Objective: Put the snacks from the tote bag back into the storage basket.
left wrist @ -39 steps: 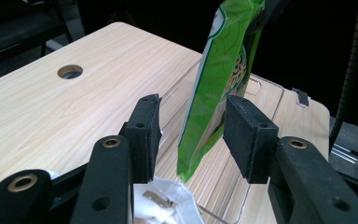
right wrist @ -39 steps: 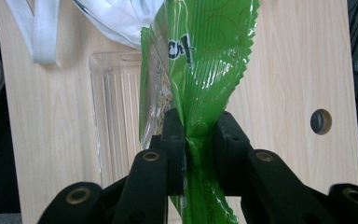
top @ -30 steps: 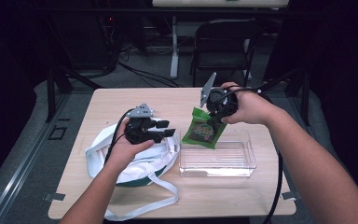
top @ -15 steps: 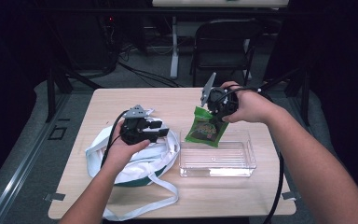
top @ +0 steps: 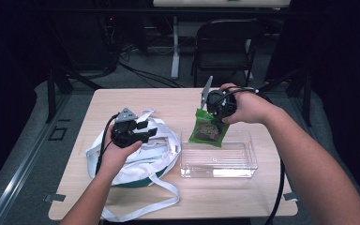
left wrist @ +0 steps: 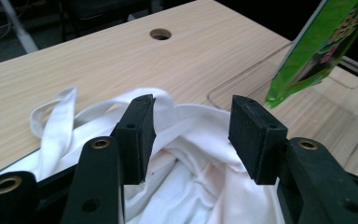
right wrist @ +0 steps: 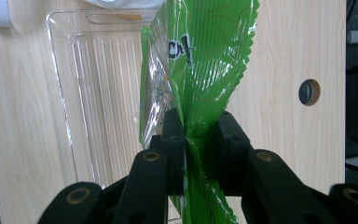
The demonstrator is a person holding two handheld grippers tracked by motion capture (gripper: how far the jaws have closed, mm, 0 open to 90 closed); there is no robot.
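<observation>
Right claw [right wrist: 199, 135] clamped on green snack bag [right wrist: 200, 60] above clear tray [top: 218, 161]; left claw [left wrist: 191, 135] apart, just opening, over white bag [left wrist: 191, 186].

Green snack bag [right wrist: 200, 60]: top & bottom cut off by the right gripper view's edges, print too creased to read. White tote bag [top: 143, 154]: partly hidden under left hand [top: 117, 152]. Counter [top: 178, 101]: near edge cropped in the high view.

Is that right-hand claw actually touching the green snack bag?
Touching. In the right gripper view, the right gripper has both black jaws pressed onto the crinkled edge of the green snack bag, pinching it so it hangs above the clear tray.
</observation>
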